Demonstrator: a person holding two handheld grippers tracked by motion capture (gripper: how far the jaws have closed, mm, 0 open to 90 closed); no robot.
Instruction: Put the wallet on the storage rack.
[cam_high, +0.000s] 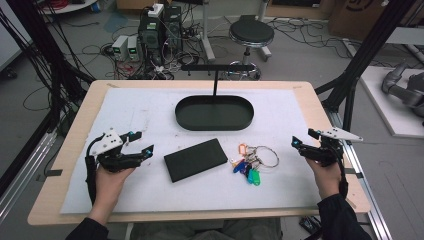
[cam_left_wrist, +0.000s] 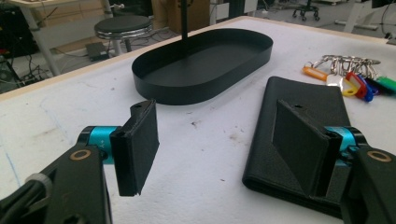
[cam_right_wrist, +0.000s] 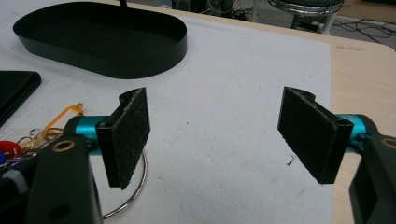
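Note:
A black oval tray (cam_high: 214, 112) with an upright T-shaped stand rises at the back middle of the white mat. A flat black wallet (cam_high: 195, 159) lies in front of it, and a bunch of keys (cam_high: 253, 161) with coloured tags on a metal ring lies to its right. My left gripper (cam_high: 141, 143) hovers open over the mat left of the wallet. In the left gripper view its jaws (cam_left_wrist: 217, 151) stand wide with nothing between them, the wallet (cam_left_wrist: 303, 98) under the right jaw. My right gripper (cam_high: 302, 139) is open right of the keys, empty (cam_right_wrist: 217, 135), the key ring (cam_right_wrist: 133, 198) by its left jaw.
The white mat (cam_high: 135, 107) covers a wooden table (cam_high: 80, 117). Behind the table stand a round stool (cam_high: 251, 34), computer boxes and loose cables on the floor. Black frame posts rise at both sides.

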